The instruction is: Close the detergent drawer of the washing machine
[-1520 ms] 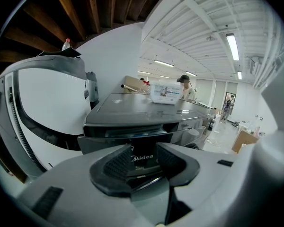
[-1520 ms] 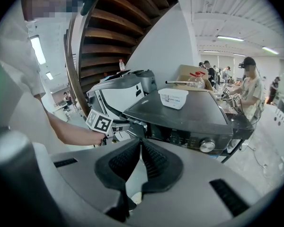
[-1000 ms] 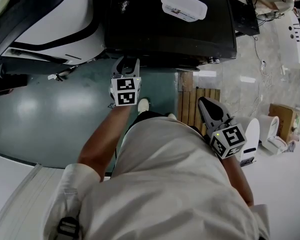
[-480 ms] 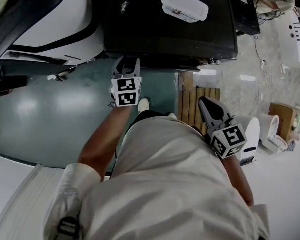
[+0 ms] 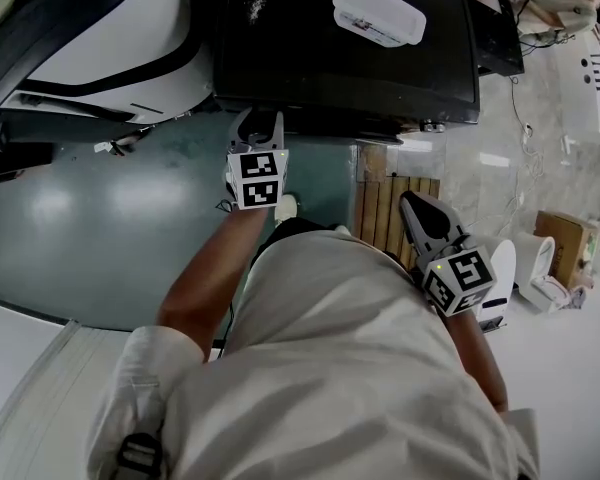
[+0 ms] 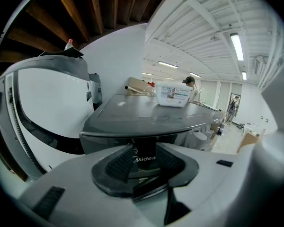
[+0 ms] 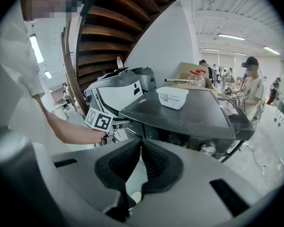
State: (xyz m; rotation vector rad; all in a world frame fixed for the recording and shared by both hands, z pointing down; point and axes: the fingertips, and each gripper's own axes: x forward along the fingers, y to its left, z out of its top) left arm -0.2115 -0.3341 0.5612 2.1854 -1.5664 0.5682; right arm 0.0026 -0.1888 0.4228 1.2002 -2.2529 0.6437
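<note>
The dark washing machine point(image 5: 310, 58) stands ahead of me, its top seen from above. My left gripper point(image 5: 255, 120) is at the machine's front upper left corner, where the detergent drawer sits. In the left gripper view the drawer's dark front with its brand label point(image 6: 144, 161) shows between the pads, and the left gripper point(image 6: 144, 150) has its jaws apart and closing. I cannot tell whether the pads touch the front. My right gripper point(image 5: 412, 203) hangs back to the right, away from the machine. That right gripper point(image 7: 141, 148) has its pads together on nothing.
A white plastic box point(image 5: 378, 10) lies on the machine's top. A large white appliance point(image 5: 100, 48) stands to the left. Wooden slats point(image 5: 395, 208) cover the floor below the machine's right front. A control knob point(image 7: 208, 148) sticks out of the front panel. People point(image 7: 252, 86) stand behind.
</note>
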